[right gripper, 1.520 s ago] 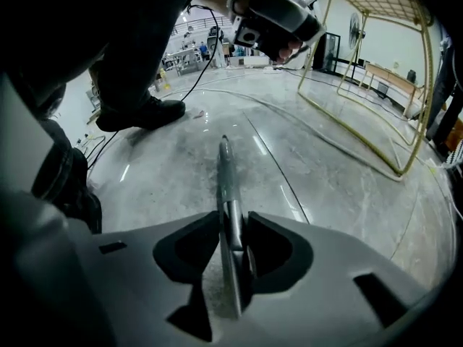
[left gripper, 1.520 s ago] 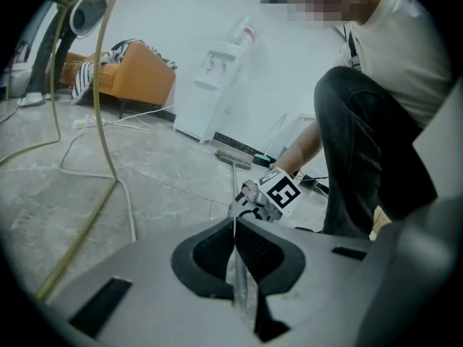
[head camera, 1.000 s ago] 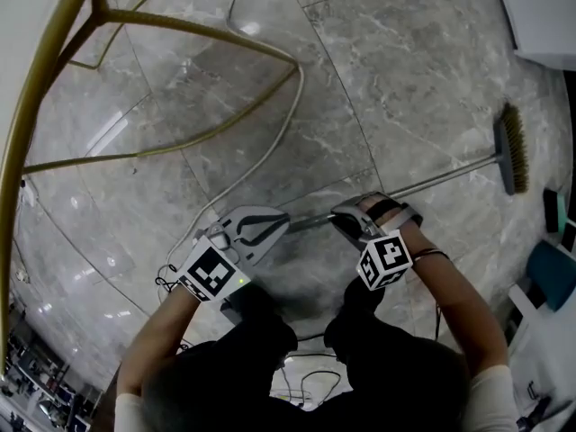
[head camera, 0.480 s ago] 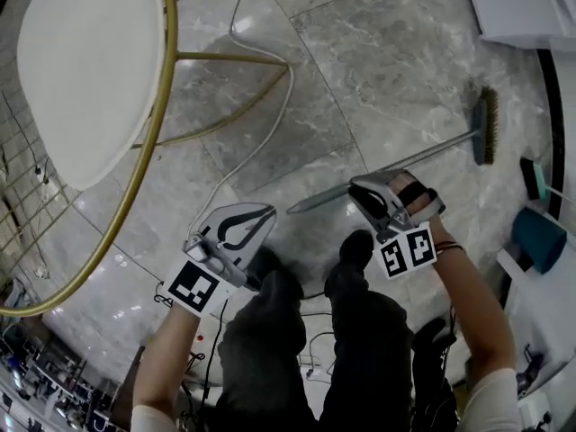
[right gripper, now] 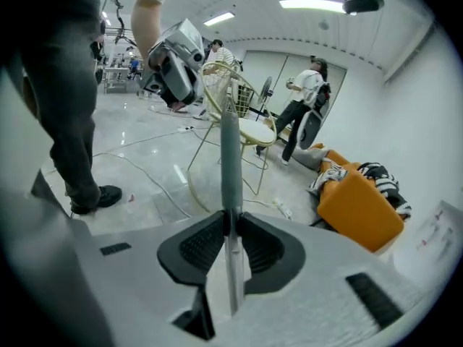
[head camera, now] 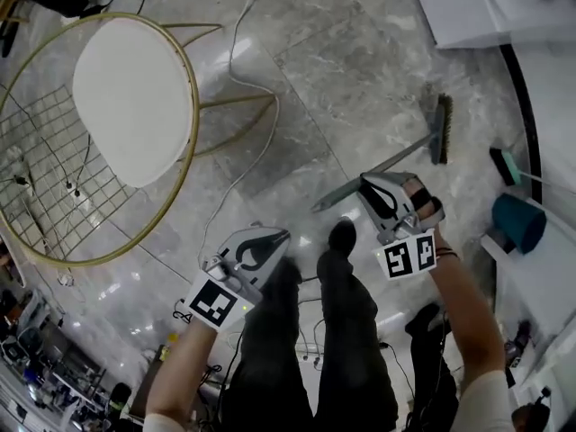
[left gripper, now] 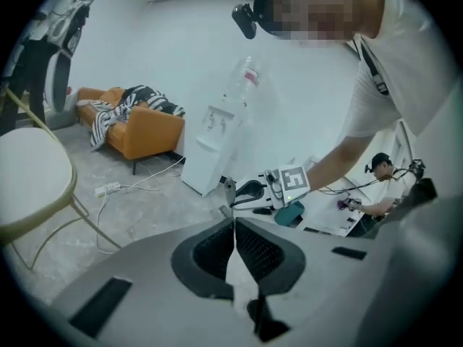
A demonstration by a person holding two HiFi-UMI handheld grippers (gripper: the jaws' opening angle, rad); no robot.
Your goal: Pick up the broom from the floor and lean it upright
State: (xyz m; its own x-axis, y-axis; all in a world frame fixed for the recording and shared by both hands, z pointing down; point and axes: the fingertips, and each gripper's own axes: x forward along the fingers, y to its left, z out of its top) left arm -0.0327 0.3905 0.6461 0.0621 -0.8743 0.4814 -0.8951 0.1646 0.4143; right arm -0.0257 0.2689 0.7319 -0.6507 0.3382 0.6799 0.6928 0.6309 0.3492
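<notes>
Right gripper (right gripper: 230, 219) fingers (right gripper: 206, 246) were pinched on the thin grey metal handle of the broom (right gripper: 230, 150), with the handle running straight out between them. In the head view the grip sat near the handle's free end. The broom slanted away to its brown-bristled brush head (head camera: 440, 129), low by the grey marble floor (head camera: 360, 70); couldn't tell if the head touched it. Left gripper (left gripper: 234, 226) fingers were pressed together with nothing between them, clear of the handle and just beside the person's dark trouser leg (head camera: 270, 331). A gold wire-frame chair with a round white seat (head camera: 135, 97) stood well to the left, with a white cable (head camera: 241, 169) trailing past it.
</notes>
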